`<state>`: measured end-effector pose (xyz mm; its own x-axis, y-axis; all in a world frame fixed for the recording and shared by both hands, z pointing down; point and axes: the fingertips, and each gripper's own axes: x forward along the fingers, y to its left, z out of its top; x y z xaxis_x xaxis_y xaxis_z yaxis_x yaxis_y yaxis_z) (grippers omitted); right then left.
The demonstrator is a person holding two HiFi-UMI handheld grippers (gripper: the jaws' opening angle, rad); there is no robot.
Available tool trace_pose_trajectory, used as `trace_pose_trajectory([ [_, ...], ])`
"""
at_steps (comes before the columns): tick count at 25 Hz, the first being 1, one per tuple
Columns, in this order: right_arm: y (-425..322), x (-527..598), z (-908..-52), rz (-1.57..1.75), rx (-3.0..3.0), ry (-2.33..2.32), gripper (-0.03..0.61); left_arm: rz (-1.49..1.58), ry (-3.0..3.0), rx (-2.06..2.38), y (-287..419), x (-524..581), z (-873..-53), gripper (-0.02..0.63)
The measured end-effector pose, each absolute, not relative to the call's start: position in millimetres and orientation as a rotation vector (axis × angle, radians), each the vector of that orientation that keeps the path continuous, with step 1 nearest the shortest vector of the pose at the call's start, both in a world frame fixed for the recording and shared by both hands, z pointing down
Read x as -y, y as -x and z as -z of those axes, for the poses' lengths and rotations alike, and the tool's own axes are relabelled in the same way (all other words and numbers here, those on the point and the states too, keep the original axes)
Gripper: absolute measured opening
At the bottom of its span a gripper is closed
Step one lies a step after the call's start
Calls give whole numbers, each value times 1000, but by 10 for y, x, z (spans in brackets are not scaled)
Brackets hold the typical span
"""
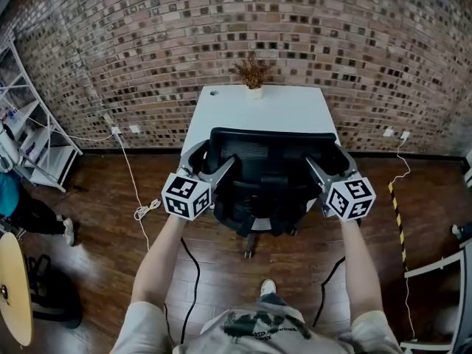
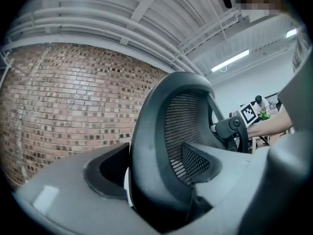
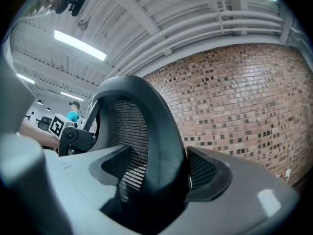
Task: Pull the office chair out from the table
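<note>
A black mesh-backed office chair (image 1: 269, 175) stands tucked against a white table (image 1: 273, 109) at the brick wall. My left gripper (image 1: 212, 155) is shut on the left edge of the backrest, and my right gripper (image 1: 327, 155) is shut on the right edge. In the left gripper view the curved backrest frame (image 2: 156, 146) fills the gap between the jaws of the left gripper (image 2: 156, 175), and the right gripper (image 2: 239, 126) shows beyond it. The right gripper view has the backrest frame (image 3: 156, 131) clamped in the right gripper (image 3: 156, 173).
A potted dried plant (image 1: 253, 74) stands at the table's far edge. A white shelf (image 1: 29, 131) and a person (image 1: 22, 205) are at the left. Cables (image 1: 140, 205) lie on the wooden floor. My own foot (image 1: 269, 287) is right behind the chair's base.
</note>
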<state>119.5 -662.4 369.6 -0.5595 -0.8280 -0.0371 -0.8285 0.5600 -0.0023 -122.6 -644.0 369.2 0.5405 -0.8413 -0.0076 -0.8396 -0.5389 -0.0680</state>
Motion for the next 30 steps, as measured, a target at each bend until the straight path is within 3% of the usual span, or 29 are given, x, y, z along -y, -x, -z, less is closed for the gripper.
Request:
trace_pose_trajectory([
  [30,-1254,4530,-3739,-28,-2632,1612,354,-6,2688,-1540,1255,4557,-3719,346],
])
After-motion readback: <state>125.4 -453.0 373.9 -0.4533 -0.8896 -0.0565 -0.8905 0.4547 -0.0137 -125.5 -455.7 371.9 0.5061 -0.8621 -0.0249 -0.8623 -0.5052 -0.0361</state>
